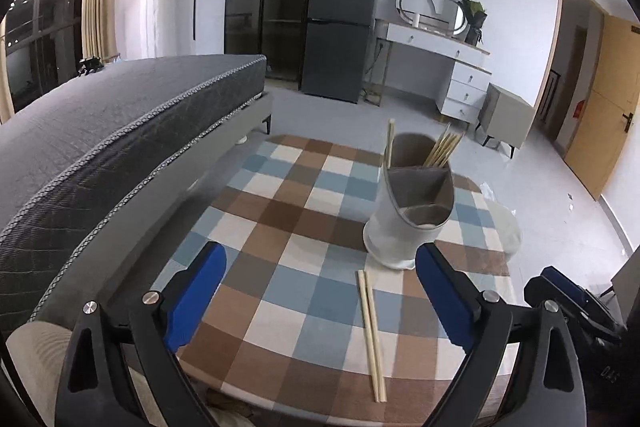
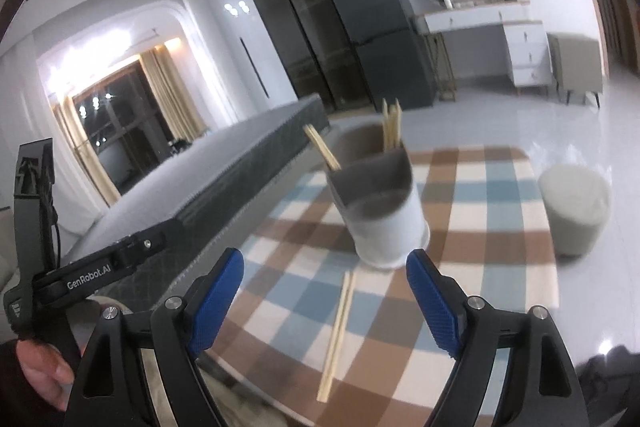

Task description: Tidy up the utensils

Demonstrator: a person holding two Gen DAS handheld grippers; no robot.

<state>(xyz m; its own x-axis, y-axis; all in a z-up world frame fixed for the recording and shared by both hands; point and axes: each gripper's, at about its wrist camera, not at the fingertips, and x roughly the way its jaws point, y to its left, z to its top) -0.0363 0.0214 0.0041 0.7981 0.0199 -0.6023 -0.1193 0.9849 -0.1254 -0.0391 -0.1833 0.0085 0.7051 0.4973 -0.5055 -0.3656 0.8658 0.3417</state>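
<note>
Two chopsticks (image 1: pixel 371 335) flat on checked tablecloth (image 1: pixel 280 227), near divided holder (image 1: pixel 408 211).
Left gripper (image 1: pixel 320 291) and right gripper (image 2: pixel 324 299) spread wide, empty.

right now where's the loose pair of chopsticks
In both wrist views the chopstick pair lies flat on the checked tablecloth, just in front of the white holder.

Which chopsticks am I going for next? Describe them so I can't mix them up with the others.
Find the checked tablecloth beside the bed, then the white divided utensil holder standing on it. Just in front of the holder's base lies a pair of pale wooden chopsticks, flat on the cloth and side by side. Every other chopstick stands upright inside the holder; only this pair lies loose on the table.
</note>
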